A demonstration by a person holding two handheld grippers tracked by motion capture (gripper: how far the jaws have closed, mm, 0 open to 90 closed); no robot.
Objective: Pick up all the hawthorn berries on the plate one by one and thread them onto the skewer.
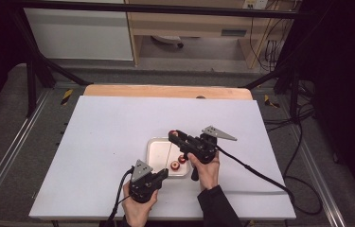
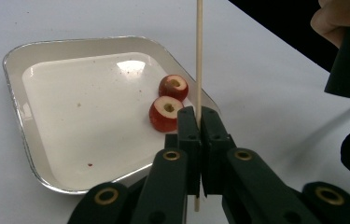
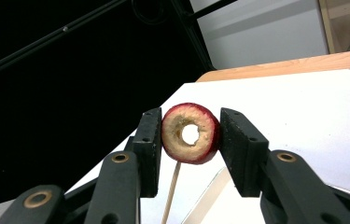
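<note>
High view had the left gripper (image 1: pixel 164 173) clamped on an upright skewer (image 1: pixel 168 154), the right gripper (image 1: pixel 172 135) squeezing one cored fruit piece (image 1: pixel 172 133) above it; none threaded, two pieces (image 1: pixel 174 165) left in the tray (image 1: pixel 156 146).

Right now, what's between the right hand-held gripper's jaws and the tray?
A cored red fruit slice sits between the right hand-held gripper jaws; below it the wooden skewer runs toward the tray, per the right gripper view.
</note>
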